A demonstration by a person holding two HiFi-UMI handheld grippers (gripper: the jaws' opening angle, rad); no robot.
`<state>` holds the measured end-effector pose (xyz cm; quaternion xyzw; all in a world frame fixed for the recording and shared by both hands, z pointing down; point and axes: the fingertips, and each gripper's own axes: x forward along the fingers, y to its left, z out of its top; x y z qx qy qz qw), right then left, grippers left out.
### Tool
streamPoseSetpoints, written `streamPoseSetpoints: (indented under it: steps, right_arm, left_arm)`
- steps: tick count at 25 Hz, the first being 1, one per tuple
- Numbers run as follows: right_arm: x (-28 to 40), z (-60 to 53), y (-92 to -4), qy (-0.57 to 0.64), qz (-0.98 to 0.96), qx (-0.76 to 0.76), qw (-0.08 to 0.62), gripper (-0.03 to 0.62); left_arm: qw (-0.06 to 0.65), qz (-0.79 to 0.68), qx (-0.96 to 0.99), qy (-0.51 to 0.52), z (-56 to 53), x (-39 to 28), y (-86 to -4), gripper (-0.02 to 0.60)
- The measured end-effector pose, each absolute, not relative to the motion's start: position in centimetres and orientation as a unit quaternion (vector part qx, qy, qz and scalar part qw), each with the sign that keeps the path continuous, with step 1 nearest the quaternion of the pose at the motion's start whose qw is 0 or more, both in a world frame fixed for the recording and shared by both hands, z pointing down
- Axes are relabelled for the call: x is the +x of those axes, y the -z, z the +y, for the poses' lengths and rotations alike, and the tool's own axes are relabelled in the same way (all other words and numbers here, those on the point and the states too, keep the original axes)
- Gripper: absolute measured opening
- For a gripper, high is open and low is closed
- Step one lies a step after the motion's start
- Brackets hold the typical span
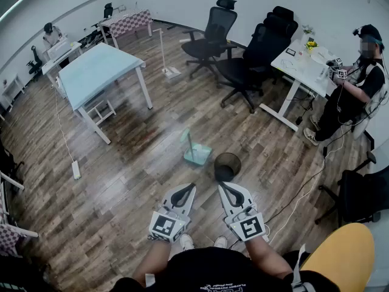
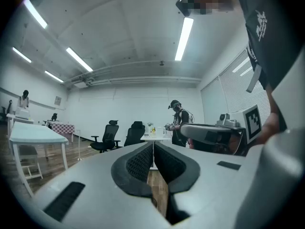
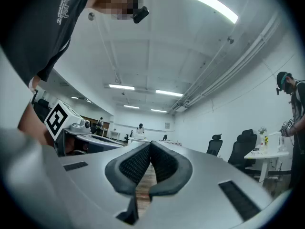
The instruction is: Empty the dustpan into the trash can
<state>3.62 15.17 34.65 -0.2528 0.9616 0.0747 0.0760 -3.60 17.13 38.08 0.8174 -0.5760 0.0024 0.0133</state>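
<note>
Three views, taken in turn.

In the head view, found the left hand-held gripper (image 1: 189,188) and the right hand-held gripper (image 1: 223,186) side by side at lower centre. Both had their jaws drawn together, with nothing between them. Placed the teal dustpan (image 1: 198,154) just above them at mid-frame, standing on the wooden floor (image 1: 121,187) with its thin handle (image 1: 189,140) upright. Put the black mesh trash can (image 1: 227,166) just beside it to the right, near but seemingly not touching. Could not make out any contents in the pan.

Judged the dustpan light, stiff plastic, somewhat slick under a pinch, and likely to swing if taken too high. Judged the upright handle the place to take hold, toward its middle. Reckoned the can light too and easily tipped, so worth steadying with the free hand-held gripper.

In the left gripper view, saw the pads (image 2: 138,163) meeting along a closed seam at lower centre, empty. Saw neither dustpan nor can.

In the right gripper view, saw the same: pads pressed together and nothing held. Caught no sight of the task's things.
</note>
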Motion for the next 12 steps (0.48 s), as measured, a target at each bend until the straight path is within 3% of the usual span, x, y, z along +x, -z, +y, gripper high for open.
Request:
streamPoseSetpoints:
  steps: [12]
  right_arm:
    - [4.5, 13.9, -35.1, -0.075, 0.958, -0.268, 0.074, 0.023]
  left_arm:
    - [0.014, -0.582, 0.813, 0.0, 16.2, -3.8, -38.3, 0.025]
